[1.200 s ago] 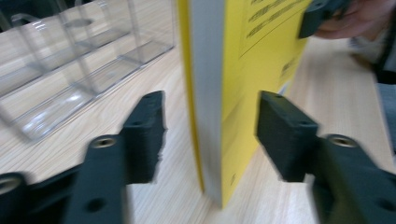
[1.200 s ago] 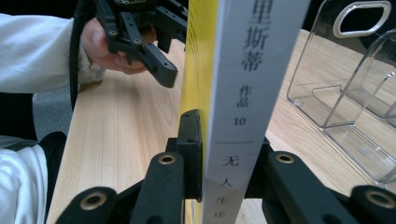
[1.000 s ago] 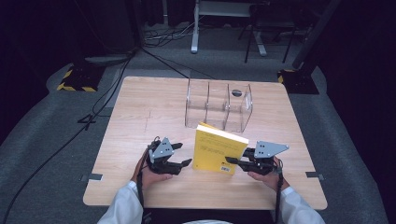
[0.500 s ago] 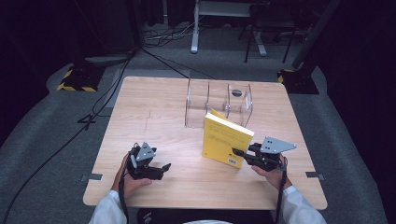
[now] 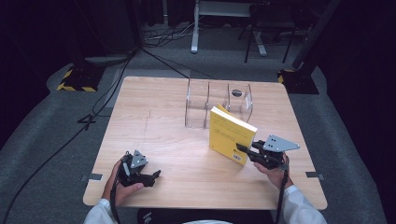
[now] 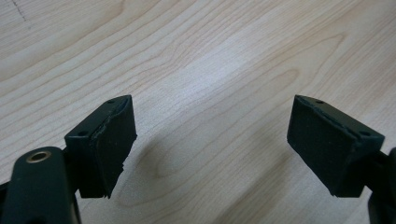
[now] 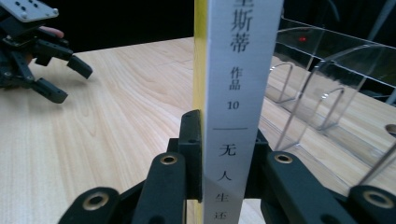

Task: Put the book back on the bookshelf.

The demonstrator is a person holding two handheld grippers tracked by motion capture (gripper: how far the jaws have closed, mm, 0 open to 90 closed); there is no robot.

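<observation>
- Right tool is clamped on the lower spine of a yellow book, one jaw pressed to each cover; the right gripper view shows the white spine standing straight up between the jaws.
- The book stands upright, its long axis vertical, over the right half of the bench, a little in from the right edge.
- A clear acrylic rack with upright dividers sits toward the far edge of the bench, just beyond the book and slightly to its left.
- From the right tool, the rack lies forward and a little left. I judge this to be the relation that matters: the upright book already matches the upright slots, so it would need to travel toward the far edge and drop between two dividers.
- Left tool rests near the front left corner of the bench, jaws spread wide with nothing between them, bare wood showing in the gap.
- The right hand is far nearer the rack than the left.
</observation>
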